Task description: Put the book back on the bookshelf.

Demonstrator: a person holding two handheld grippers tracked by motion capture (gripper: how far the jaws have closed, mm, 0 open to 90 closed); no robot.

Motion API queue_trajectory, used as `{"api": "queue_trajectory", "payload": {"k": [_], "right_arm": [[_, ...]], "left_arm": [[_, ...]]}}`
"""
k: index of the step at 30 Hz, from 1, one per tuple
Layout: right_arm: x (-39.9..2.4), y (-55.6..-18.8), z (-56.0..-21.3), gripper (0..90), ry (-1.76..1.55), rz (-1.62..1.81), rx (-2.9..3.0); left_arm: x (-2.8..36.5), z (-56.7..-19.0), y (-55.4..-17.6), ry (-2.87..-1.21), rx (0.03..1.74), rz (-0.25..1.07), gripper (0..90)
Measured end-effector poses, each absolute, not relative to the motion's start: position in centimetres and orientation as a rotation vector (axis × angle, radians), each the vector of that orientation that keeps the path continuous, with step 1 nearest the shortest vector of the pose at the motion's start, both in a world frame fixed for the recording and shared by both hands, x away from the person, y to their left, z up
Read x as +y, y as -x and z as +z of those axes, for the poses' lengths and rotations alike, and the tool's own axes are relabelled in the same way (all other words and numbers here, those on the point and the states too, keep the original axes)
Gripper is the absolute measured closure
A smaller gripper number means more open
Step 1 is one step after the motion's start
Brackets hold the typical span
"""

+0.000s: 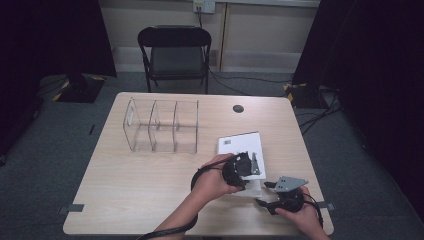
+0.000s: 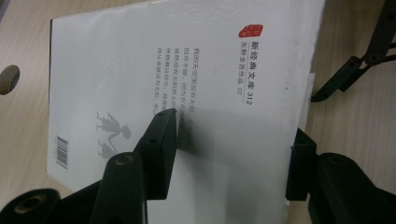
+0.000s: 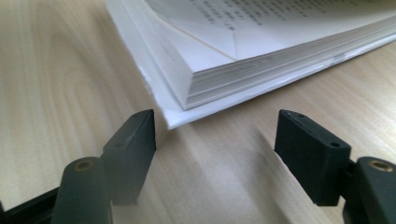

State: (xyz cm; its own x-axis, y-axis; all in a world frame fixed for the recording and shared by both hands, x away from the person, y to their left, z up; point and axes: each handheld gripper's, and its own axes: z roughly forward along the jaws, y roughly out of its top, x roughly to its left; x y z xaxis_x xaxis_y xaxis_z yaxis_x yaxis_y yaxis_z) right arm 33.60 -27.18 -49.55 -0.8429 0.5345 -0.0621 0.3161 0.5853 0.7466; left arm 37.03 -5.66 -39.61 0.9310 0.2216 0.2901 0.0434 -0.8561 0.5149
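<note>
Left claw (image 2: pixel 231 154) clamps across the white book's (image 2: pixel 187 84) cover, lifting that edge off the surface (image 3: pixel 56 60). Right claw (image 3: pixel 215 144), jaws apart, waits low just before the book's near corner, not touching. Next, I'd judge: slide under the raised pages, carefully.

We see a black folding metal chair (image 1: pixel 174 56) beyond the light wooden table (image 1: pixel 125 185), grey carpet floor (image 1: pixel 60 150), dark black curtains (image 1: pixel 50 35) either side, a beige panelled wall (image 1: pixel 260 35) behind.
</note>
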Motion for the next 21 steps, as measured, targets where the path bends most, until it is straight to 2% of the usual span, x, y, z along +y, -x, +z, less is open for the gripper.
{"api": "queue_trajectory", "payload": {"k": [5,7,12,21], "right_arm": [[-27.4,-34.2,-49.8,28.0,-0.703,1.119,2.492],[-27.3,-34.9,-49.8,24.8,-0.665,1.117,2.502],[-26.6,-34.1,-49.4,32.2,-0.519,1.076,2.404],[-26.1,-33.9,-48.9,31.2,-0.325,0.997,2.316]], "left_arm": [[-5.7,-39.4,-37.1,-2.578,0.199,0.457,49.6],[-5.7,-39.1,-37.2,-2.584,0.212,0.441,50.0],[-5.9,-38.7,-37.3,-2.603,0.220,0.442,51.3],[-6.3,-38.7,-37.3,-2.626,0.221,0.442,51.7]]}}
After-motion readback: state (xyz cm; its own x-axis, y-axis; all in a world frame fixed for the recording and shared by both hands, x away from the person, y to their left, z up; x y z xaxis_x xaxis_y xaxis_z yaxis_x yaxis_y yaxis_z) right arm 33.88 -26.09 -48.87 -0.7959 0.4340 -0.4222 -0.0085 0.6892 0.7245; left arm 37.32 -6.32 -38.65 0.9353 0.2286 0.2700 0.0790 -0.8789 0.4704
